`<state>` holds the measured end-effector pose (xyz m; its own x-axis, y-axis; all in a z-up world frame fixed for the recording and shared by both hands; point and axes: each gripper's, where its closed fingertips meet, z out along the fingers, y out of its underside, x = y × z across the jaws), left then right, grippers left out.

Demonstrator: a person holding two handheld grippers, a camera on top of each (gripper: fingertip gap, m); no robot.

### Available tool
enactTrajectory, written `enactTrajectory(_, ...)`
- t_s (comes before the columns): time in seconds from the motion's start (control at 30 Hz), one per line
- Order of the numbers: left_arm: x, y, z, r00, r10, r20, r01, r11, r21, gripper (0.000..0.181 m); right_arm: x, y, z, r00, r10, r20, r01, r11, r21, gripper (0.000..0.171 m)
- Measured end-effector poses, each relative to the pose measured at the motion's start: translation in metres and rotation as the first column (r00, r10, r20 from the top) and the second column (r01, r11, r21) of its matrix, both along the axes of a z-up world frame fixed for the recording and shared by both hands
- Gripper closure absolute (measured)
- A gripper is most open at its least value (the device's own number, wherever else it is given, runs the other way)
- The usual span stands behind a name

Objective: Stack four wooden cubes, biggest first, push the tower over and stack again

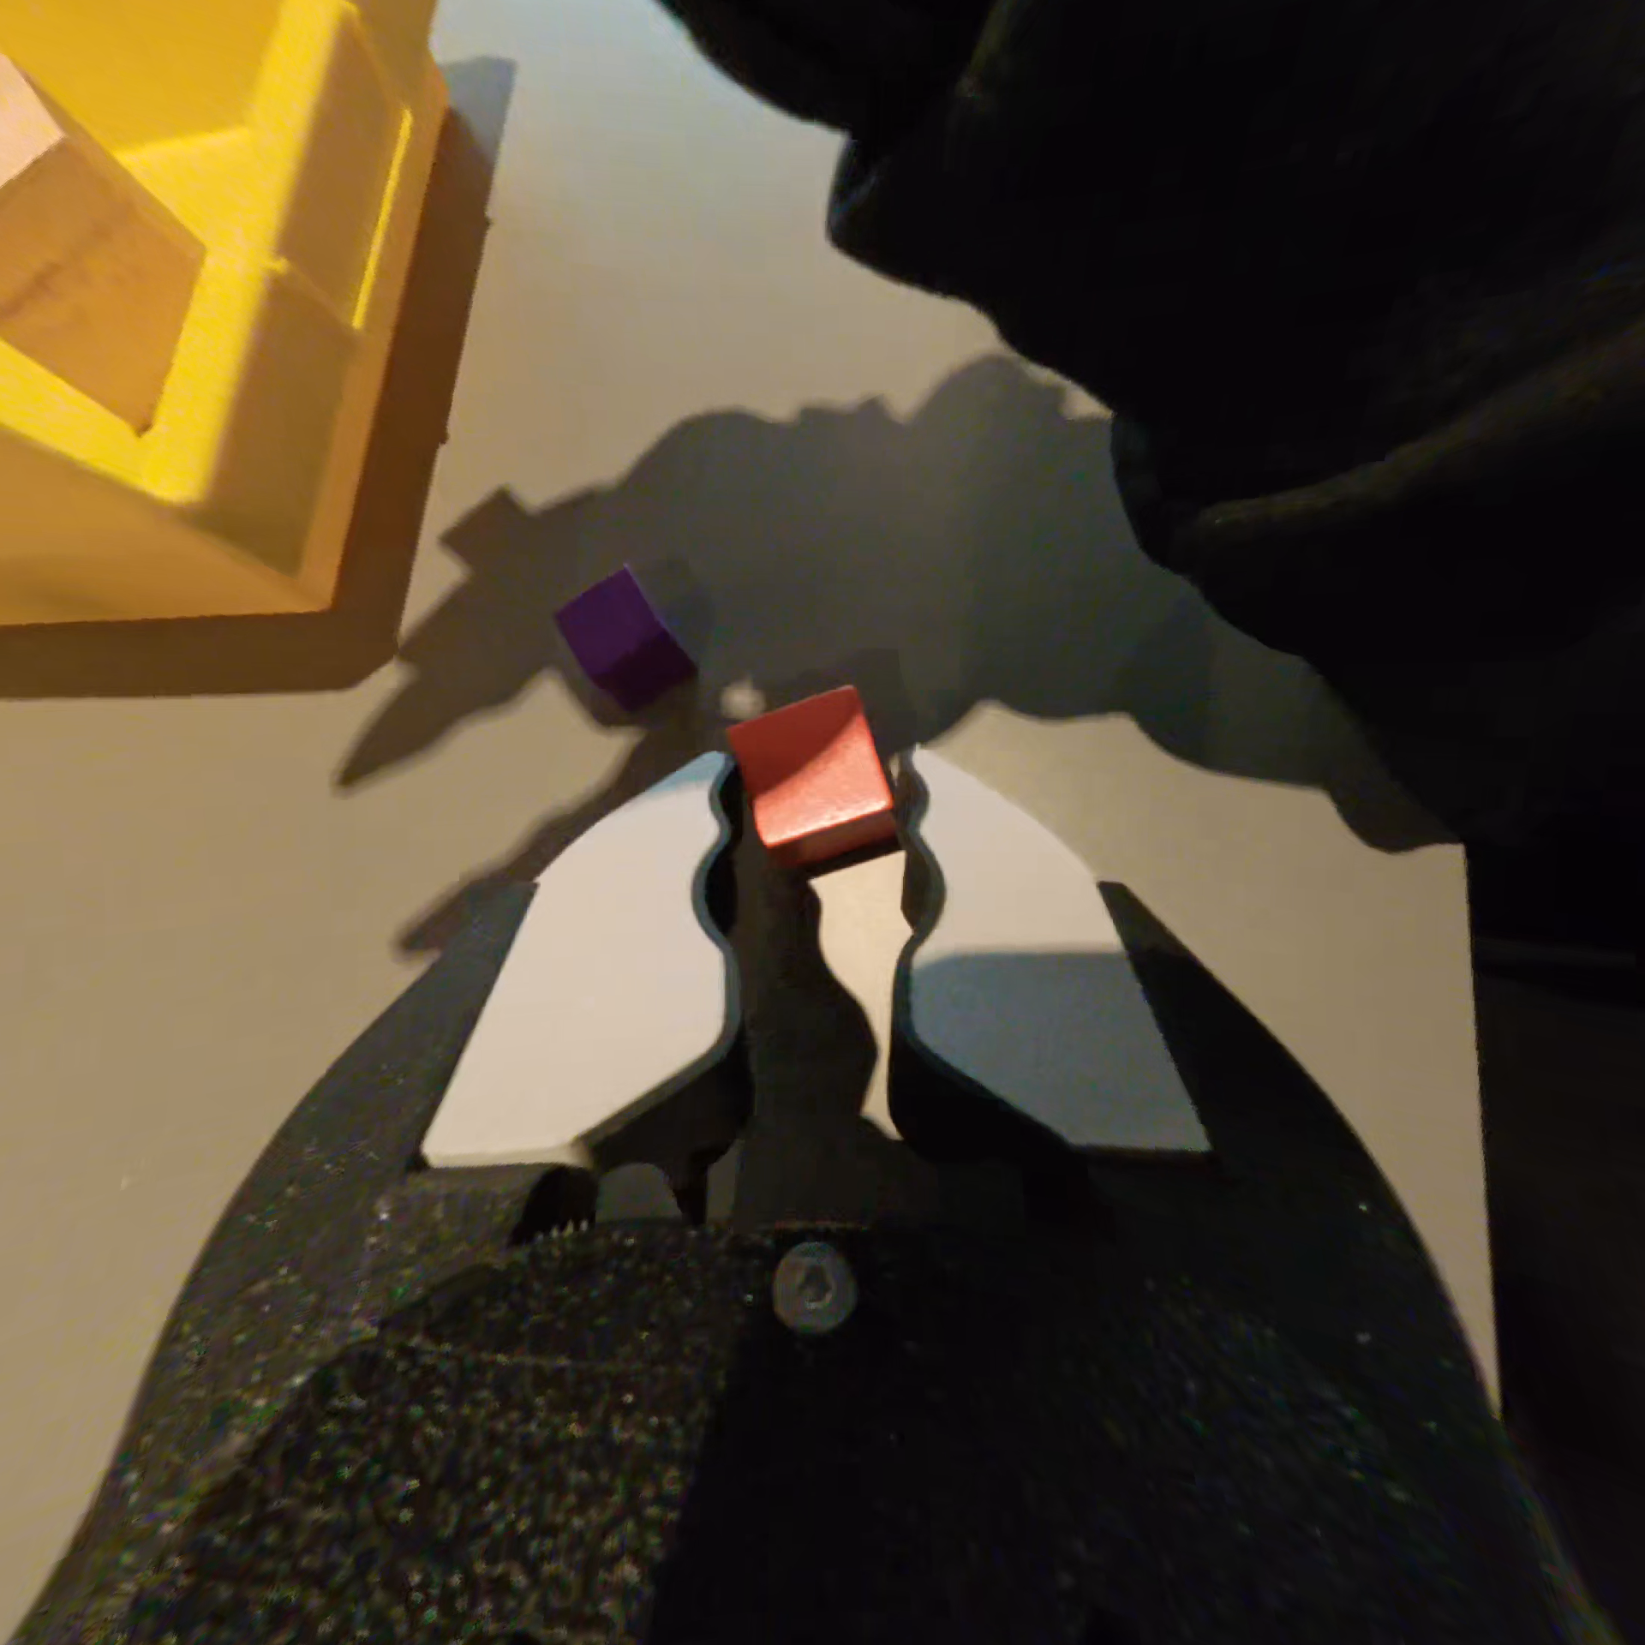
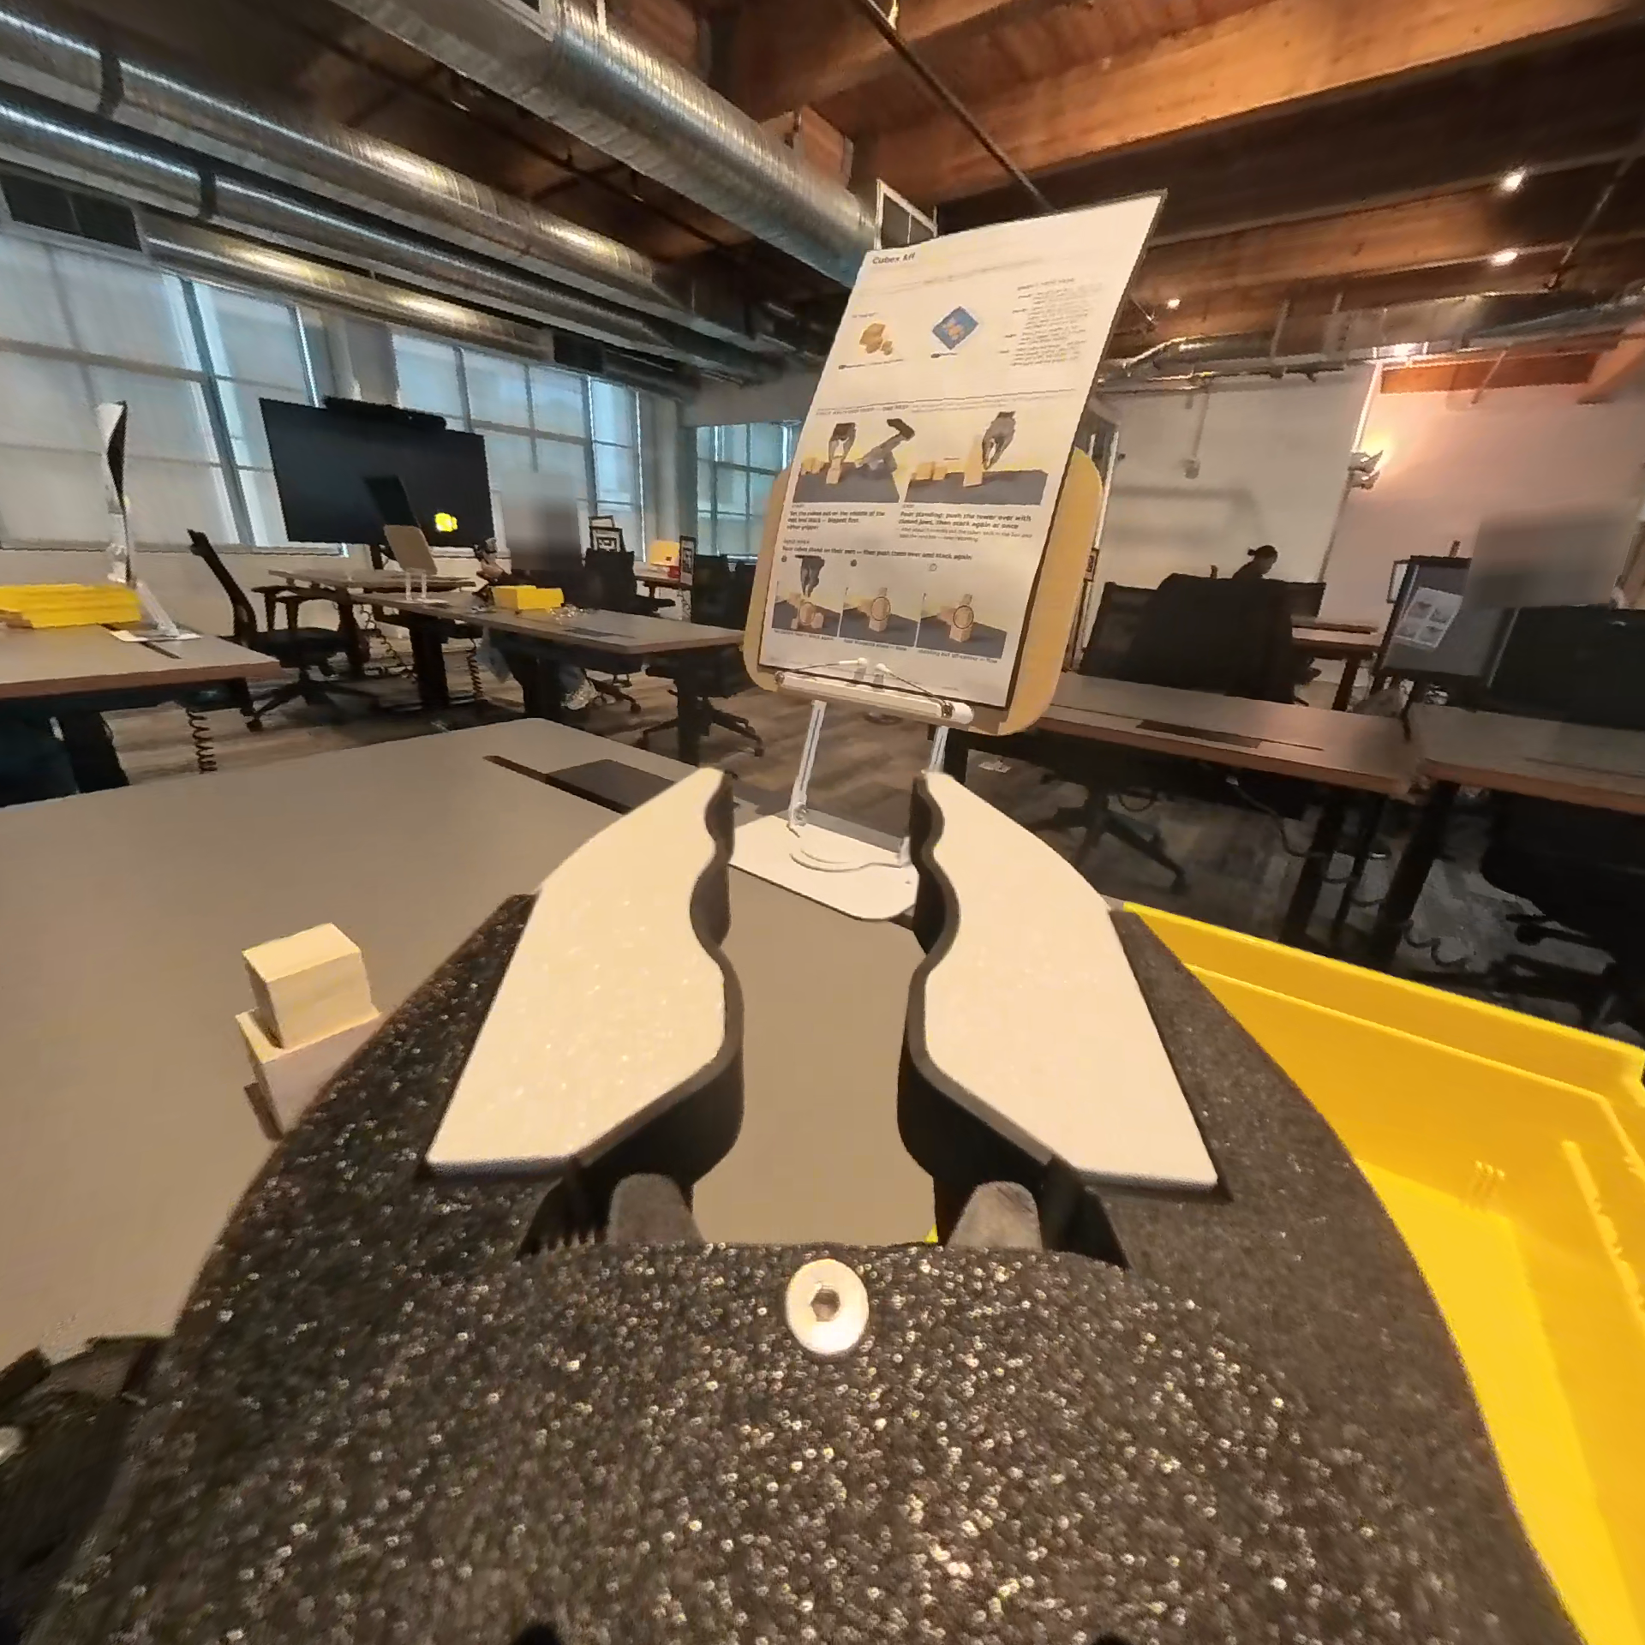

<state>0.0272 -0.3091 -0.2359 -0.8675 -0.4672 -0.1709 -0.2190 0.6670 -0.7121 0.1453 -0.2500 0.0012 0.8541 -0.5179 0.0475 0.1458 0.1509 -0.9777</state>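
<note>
A: Left gripper (image 1: 814,783)?
B: Clamped on a small red cube (image 1: 814,779), tilted between the fingertips, lifted off the grey table (image 1: 178,890).

A: Close by?
B: A purple cube (image 1: 623,636) on the table just beyond the red one, apart from it, in shadow. Upper left, a yellow tray (image 1: 294,294) with a pale wooden block (image 1: 80,267) sitting in it. Upper right, a dark shape, too black to identify.

A: Right gripper (image 2: 823,832)?
B: Fingers spread, nothing between them, only table (image 2: 222,854) showing in the gap.

A: Stack?
B: Two pale wooden cubes at lower left in the right wrist view: smaller cube (image 2: 307,984) resting on larger cube (image 2: 294,1064), the larger partly hidden behind the gripper body. Cannot tell whether anything more lies behind.

A: Elsewhere?
B: Yellow tray (image 2: 1424,1113) at right, touching the frame edge. Straight ahead, an instruction sheet (image 2: 970,463) upright on a white stand (image 2: 846,846). Farther back, desks, chairs, a dark monitor (image 2: 374,472), windows.
</note>
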Motion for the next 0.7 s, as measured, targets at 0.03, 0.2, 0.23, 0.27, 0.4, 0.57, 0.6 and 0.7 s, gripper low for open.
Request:
enactTrajectory(0.03, -0.003, -0.001, 0.000, 1.000, -0.028, -0.007, 0.028, 1.000, -0.010, 0.149, 0.001, 0.000, -0.001, 1.000, -0.004, 0.000, 0.004, 1.000, -0.004, 0.133)
enactTrajectory(0.2, -0.031, 0.013, 0.023, 0.978, -0.210, -0.017, 0.202, 0.957, -0.206, 0.149, -0.004, 0.007, -0.005, 1.000, 0.031, 0.002, -0.031, 1.000, -0.006, 0.134)
enactTrajectory(0.23, -0.034, 0.025, 0.029, 0.976, -0.218, -0.001, 0.212, 0.950, -0.228, 0.149, -0.008, 0.012, -0.007, 0.999, 0.053, 0.002, -0.053, 0.999, -0.009, 0.134)
enactTrajectory(0.27, -0.035, 0.041, 0.037, 0.975, -0.221, 0.023, 0.220, 0.945, -0.243, 0.149, -0.012, 0.018, -0.009, 0.997, 0.080, 0.004, -0.080, 0.997, -0.018, 0.134)
enactTrajectory(0.4, -0.041, 0.126, 0.099, 0.956, -0.213, 0.202, 0.273, 0.900, -0.339, 0.150, -0.037, 0.055, -0.024, 0.974, 0.225, 0.017, -0.222, 0.969, -0.110, 0.134)
enactTrajectory(0.57, -0.044, 0.260, 0.172, 0.904, -0.172, 0.390, 0.304, 0.902, -0.307, 0.150, -0.082, 0.114, -0.048, 0.899, 0.438, -0.003, -0.429, 0.878, -0.211, 0.136)
enactTrajectory(0.6, -0.042, 0.283, 0.172, 0.910, -0.184, 0.372, 0.305, 0.905, -0.297, 0.150, -0.090, 0.127, -0.052, 0.880, 0.476, -0.009, -0.466, 0.857, -0.222, 0.136)
enactTrajectory(0.7, -0.030, 0.326, 0.157, 0.935, -0.217, 0.279, 0.306, 0.893, -0.331, 0.150, -0.112, 0.164, -0.069, 0.817, 0.575, -0.039, -0.563, 0.783, -0.264, 0.137)
